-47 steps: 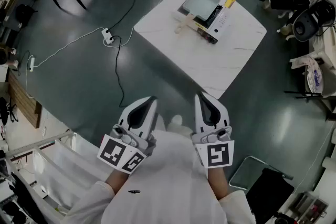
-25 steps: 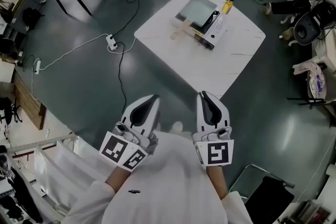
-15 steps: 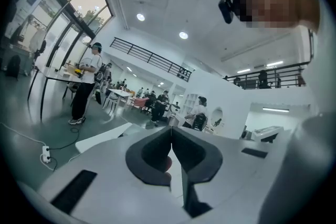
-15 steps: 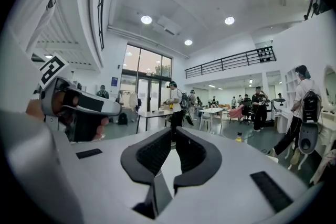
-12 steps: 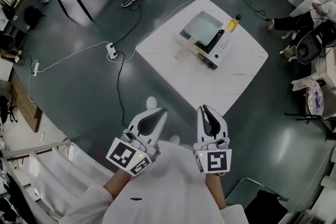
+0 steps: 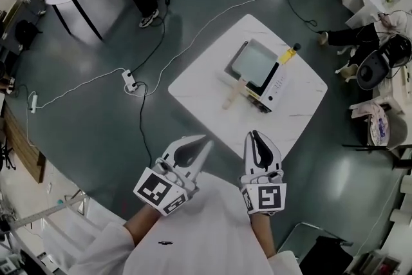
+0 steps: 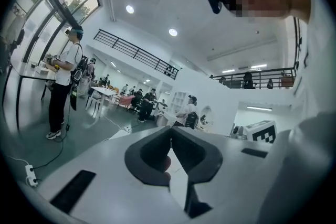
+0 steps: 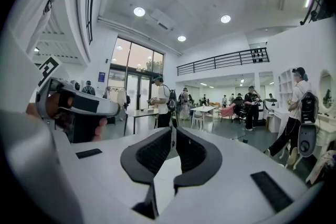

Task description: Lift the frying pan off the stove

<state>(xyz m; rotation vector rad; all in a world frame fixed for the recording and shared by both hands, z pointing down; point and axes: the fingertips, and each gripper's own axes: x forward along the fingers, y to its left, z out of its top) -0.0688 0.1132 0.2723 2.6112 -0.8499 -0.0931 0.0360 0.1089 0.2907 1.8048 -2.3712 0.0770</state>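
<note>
**Both claws shut and empty, pan on the stove**

The left claw (image 6: pixel 202 141) and right claw (image 6: pixel 256 136) are held close to the person's body. Each has its jaws pressed together on nothing. Well apart from them, toward 12 o'clock in the head view, the frying pan (image 6: pixel 253 64) sits on the stove (image 6: pixel 275 88) on the white counter (image 6: pixel 293 119). Its wooden handle (image 6: pixel 232 95) points toward 7 o'clock.

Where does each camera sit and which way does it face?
Head view: on the head, steeply down at table, stove, frying pan; left tongs, right tongs, white sleeves show.
Left gripper view: on the left tongs, facing across the hall; its shut jaws show.
Right gripper view: on the right tongs, likewise; shut jaws show.
Shared: right gripper view catches the left tongs too.
</note>
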